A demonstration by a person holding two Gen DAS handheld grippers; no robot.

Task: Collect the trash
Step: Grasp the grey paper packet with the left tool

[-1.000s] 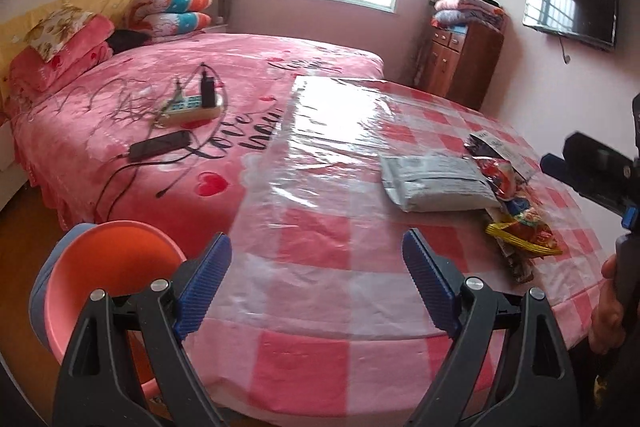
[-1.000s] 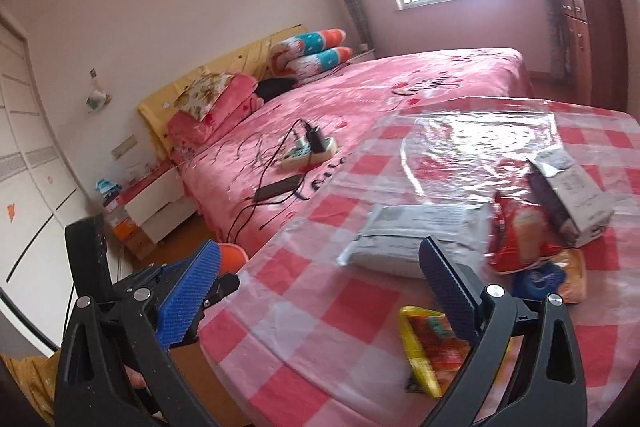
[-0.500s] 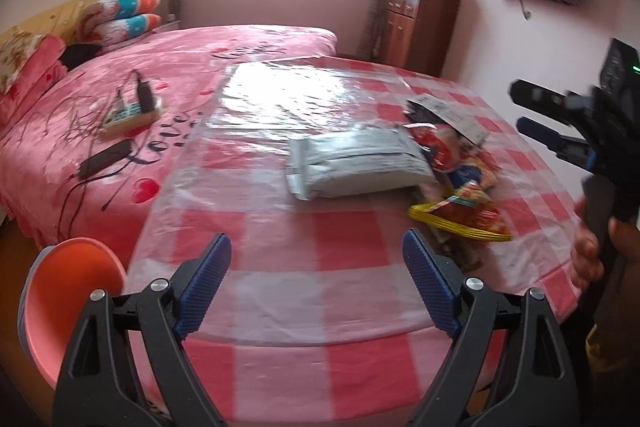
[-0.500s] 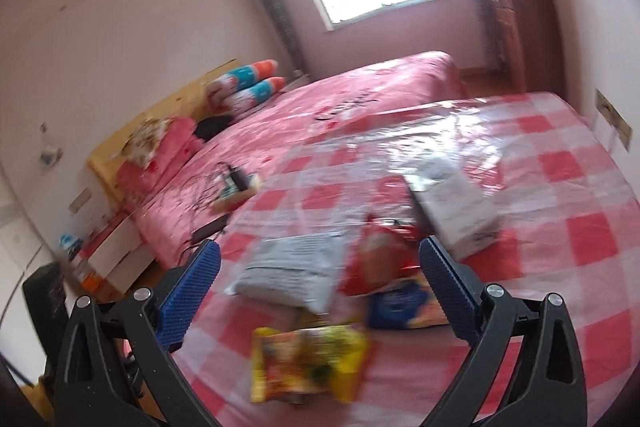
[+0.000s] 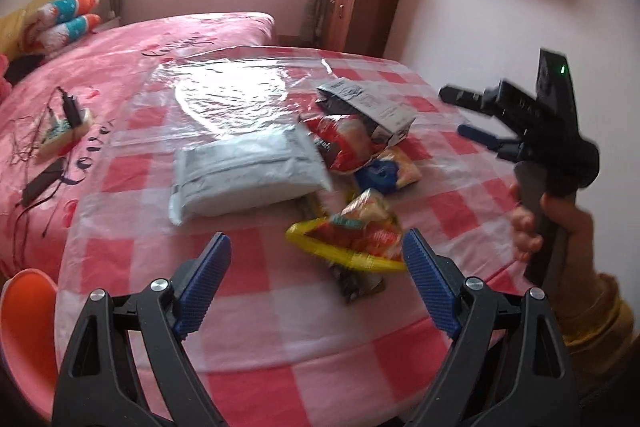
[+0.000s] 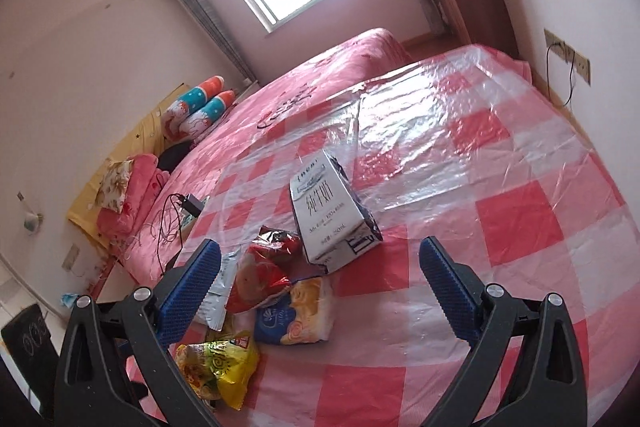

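Blue ribbed pads line both pairs of jaws, and both pairs stand wide apart, holding nothing. The left gripper [image 5: 316, 283] hovers over the near edge of the round table covered in a red-and-white checked cloth under clear plastic film [image 5: 256, 343]. Just ahead of its jaws, slightly toward the right pad, lies a crumpled yellow snack wrapper [image 5: 352, 239], its long axis running roughly across the opening between the pads. The right gripper [image 6: 320, 279] is held higher, over the right side of the table, and points at the far end of the same heap.

Beyond the yellow wrapper the trash sits bunched together in the middle of the table: a flat grey plastic mailer bag [image 5: 248, 173] to the left, a crinkled red foil packet [image 6: 262, 273], a blue-and-cream biscuit wrapper [image 6: 298, 311], and furthest away an opened white-and-navy milk carton box [image 6: 332, 215], lying on its side with its length pointing away toward the far edge.

The left gripper looks nearer to the yellow wrapper; a short push forward should bring the wrapper between its pads. The right gripper looks better placed for the carton. No bin is clearly in view.
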